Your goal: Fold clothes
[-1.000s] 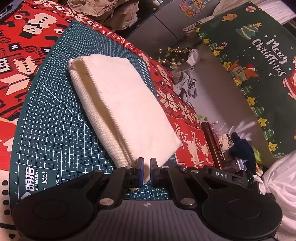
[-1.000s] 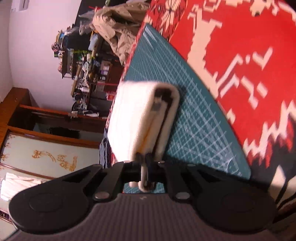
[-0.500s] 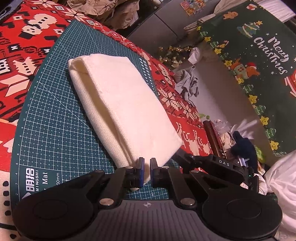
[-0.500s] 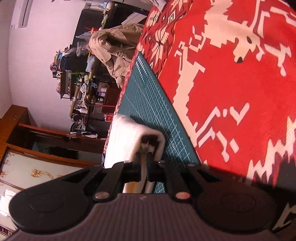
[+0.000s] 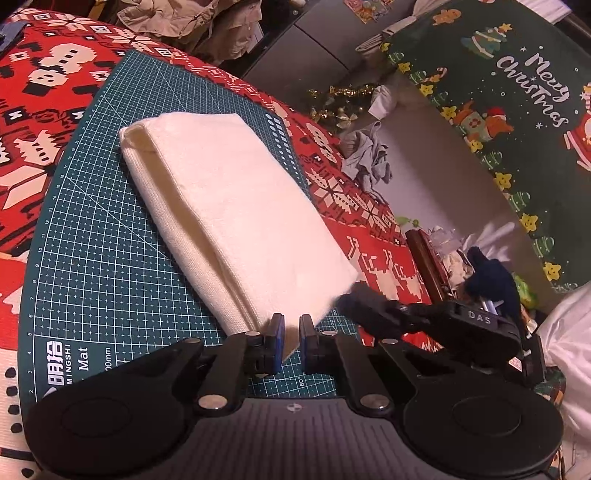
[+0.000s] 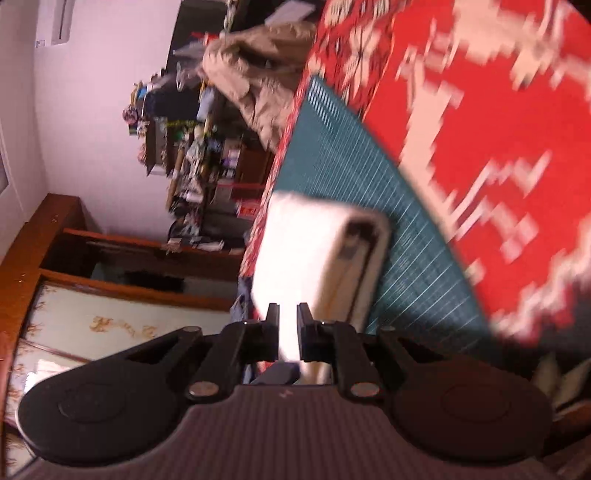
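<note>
A cream cloth (image 5: 236, 206), folded into a long rectangle, lies on the green cutting mat (image 5: 92, 258). My left gripper (image 5: 291, 339) is shut on its near corner, and a tongue of cloth shows between the blue pads. From the right, my right gripper (image 5: 349, 297) comes in at the cloth's near right corner. In the blurred right wrist view the folded cloth (image 6: 306, 251) runs away from my right gripper (image 6: 287, 332). Those jaws are opening, with the cloth's edge still in the gap between them.
A red Christmas-pattern tablecloth (image 5: 44, 110) covers the table under the mat. Beige garments (image 5: 184, 22) are heaped at its far edge. A green Merry Christmas hanging (image 5: 517, 110) and floor clutter lie beyond the table's right edge. Cluttered shelves (image 6: 192, 147) stand by the wall.
The right gripper has come into the left wrist view, reaching the cloth's near right corner. Its jaws have parted from a tight pinch. The left gripper and the cloth have stayed put.
</note>
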